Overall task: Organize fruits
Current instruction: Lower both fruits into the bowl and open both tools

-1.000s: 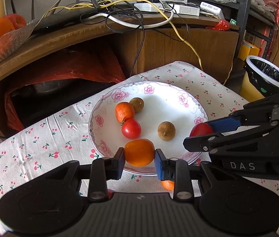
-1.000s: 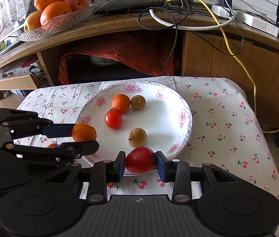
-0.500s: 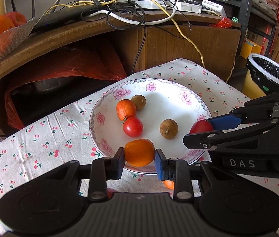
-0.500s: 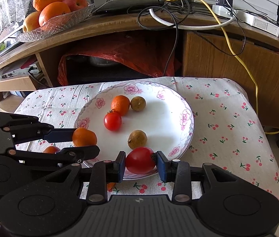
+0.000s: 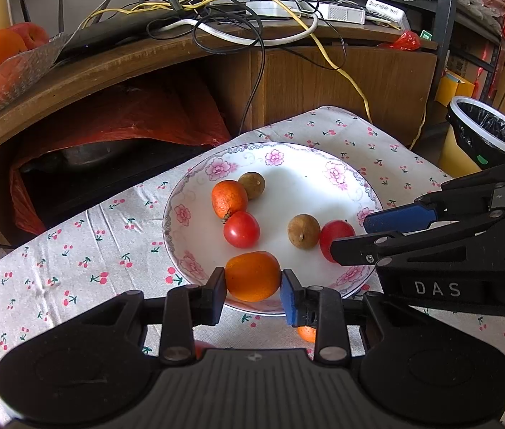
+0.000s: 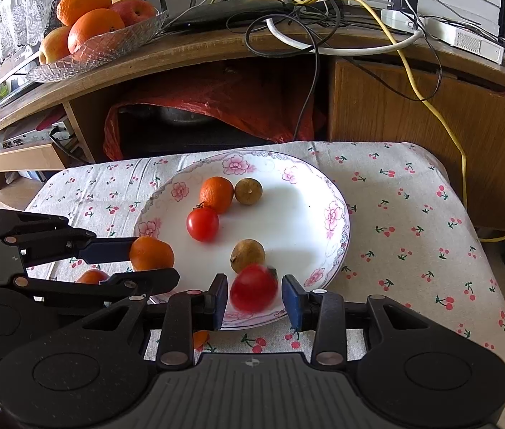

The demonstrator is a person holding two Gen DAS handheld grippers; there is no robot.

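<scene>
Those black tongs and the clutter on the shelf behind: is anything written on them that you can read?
"DAS": white letters on the body of the right tongs, seen from the left wrist view.
White boxes on the shelf: any print is too small to read.
Nothing else legible.

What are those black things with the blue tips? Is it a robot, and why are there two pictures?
No robot here: a person holds a black claw in each hand. Each claw has a camera looking along its two fingers, so each picture is one claw's view.

The left claw is squeezing an orange. The right claw has opened, and a red tomato, blurry as if moving, sits loose between its fingers over the plate.

On the flowery plate lie another orange, a small tomato and two brown fruits. The plate stands on a cherry-patterned cloth. More fruit peeks out beneath the claws.
</scene>
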